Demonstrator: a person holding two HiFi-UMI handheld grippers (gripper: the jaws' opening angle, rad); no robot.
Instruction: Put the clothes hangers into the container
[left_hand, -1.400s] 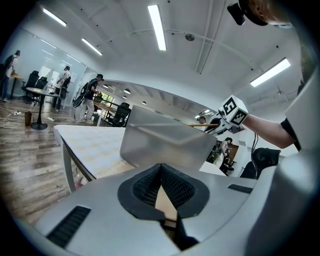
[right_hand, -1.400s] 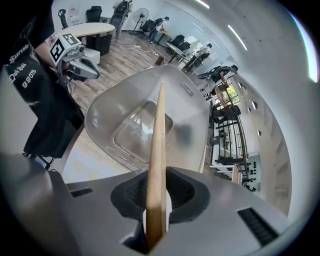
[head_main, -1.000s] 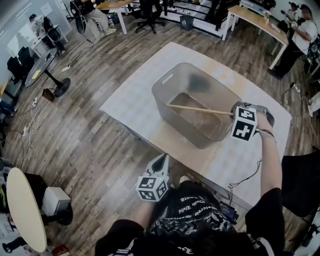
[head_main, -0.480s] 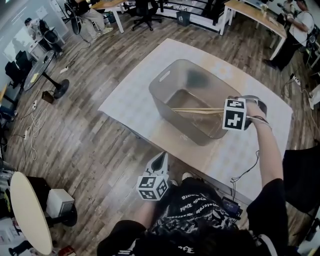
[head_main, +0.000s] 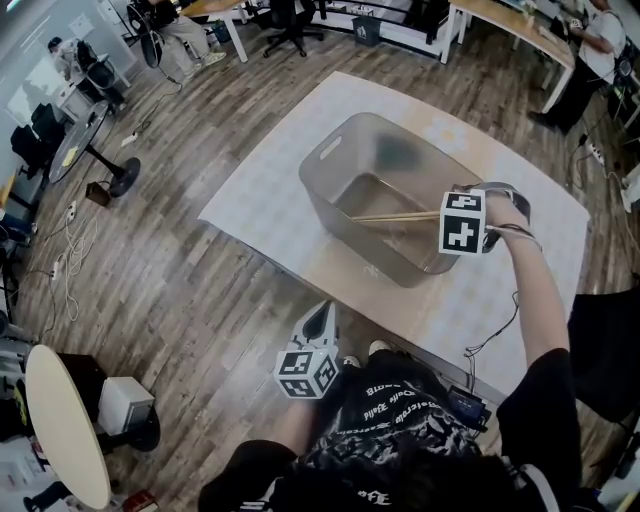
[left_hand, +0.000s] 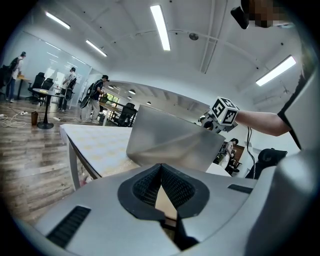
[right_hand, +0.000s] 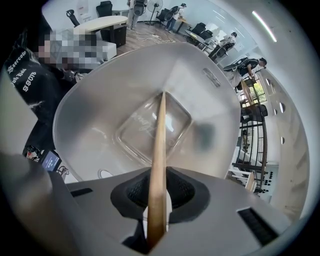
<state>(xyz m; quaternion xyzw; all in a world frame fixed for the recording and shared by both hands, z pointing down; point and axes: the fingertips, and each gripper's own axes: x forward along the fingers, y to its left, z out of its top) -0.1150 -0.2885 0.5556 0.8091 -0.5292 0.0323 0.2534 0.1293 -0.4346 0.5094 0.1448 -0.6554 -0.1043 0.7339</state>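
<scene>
Mid-drop on this one. My right tongs (right_hand: 158, 195) are clamped on a wooden clothes hanger (head_main: 392, 216), pointing steeply down over the near-right rim of the grey container (head_main: 330, 160). The hanger's bar reaches across the inside, well below the rim. I can't tell if its far end touches the bottom. Left tongs (left_hand: 161, 187) are closed with nothing in them, parked low by the tabletop (head_main: 262, 205) edge. I reckon the next move is to lower a bit more, spread the right jaws and let it lie flat, then pull straight up without snagging the wall.
</scene>
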